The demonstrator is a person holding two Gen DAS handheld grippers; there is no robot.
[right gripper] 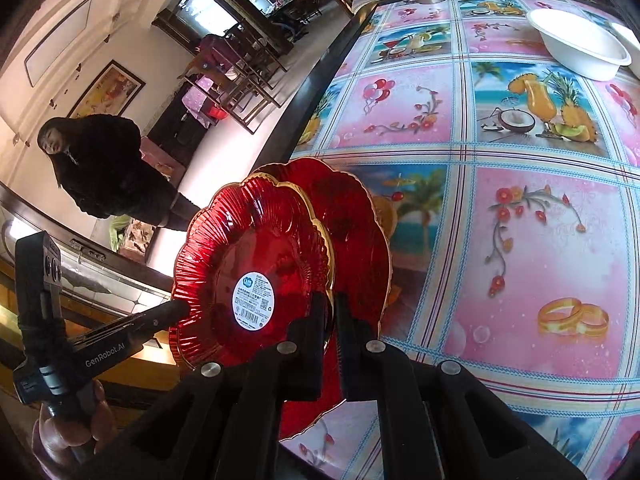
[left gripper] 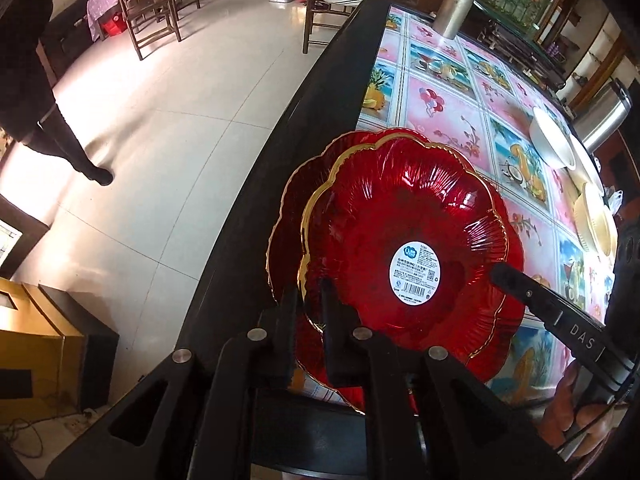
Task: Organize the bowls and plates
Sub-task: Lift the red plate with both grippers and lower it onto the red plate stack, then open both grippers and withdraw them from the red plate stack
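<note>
Two red glass plates with gold scalloped rims overlap near the table's dark edge. The upper red plate (left gripper: pixel 400 216) (right gripper: pixel 248 248) carries a white label and sits offset over the lower red plate (left gripper: pixel 286 220) (right gripper: pixel 356 216). My left gripper (left gripper: pixel 310 304) is shut on the upper plate's near rim, one finger above and one below. My right gripper (right gripper: pixel 333 320) is shut on the opposite rim of the same plate. Each gripper shows in the other's view: the right gripper's finger (left gripper: pixel 516 280) and the left gripper's finger (right gripper: pixel 160 314). I cannot tell if the upper plate touches the lower one.
A white bowl (left gripper: pixel 552 144) (right gripper: pixel 580 44) and cream plates (left gripper: pixel 596 220) lie further along the patterned tablecloth (right gripper: pixel 520 240). A steel flask (left gripper: pixel 456 8) stands at the far end, a steel pot (left gripper: pixel 604 116) beside the bowl. A person in black (right gripper: pixel 108 168) stands on the tiled floor beyond the table edge (left gripper: pixel 260 184).
</note>
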